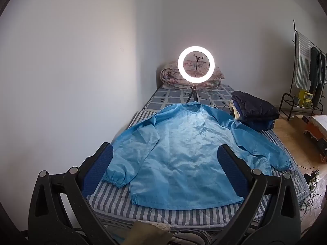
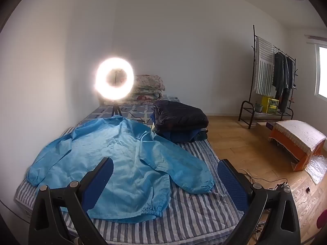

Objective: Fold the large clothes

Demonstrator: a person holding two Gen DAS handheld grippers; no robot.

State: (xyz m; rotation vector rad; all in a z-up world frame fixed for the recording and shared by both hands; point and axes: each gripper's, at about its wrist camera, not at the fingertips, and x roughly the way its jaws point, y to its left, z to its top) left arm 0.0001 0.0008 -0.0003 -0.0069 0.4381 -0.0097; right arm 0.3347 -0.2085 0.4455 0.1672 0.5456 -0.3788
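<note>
A light blue jacket (image 1: 179, 153) lies spread flat on the striped bed (image 1: 147, 212), back up, collar toward the far end, both sleeves out to the sides. In the right wrist view the same jacket (image 2: 114, 159) fills the left half of the bed (image 2: 194, 210). My left gripper (image 1: 166, 153) hovers above the jacket's lower half, jaws wide open, nothing between them. My right gripper (image 2: 166, 167) hangs above the jacket's right sleeve and hem, also open and empty. Neither touches the cloth.
A lit ring light (image 1: 195, 65) on a small tripod stands at the bed's far end before a folded floral quilt (image 2: 147, 87). A pile of folded dark clothes (image 2: 179, 120) sits right of the collar. A clothes rack (image 2: 273, 85), an orange stool (image 2: 296, 140) and floor cables (image 2: 280, 185) lie right.
</note>
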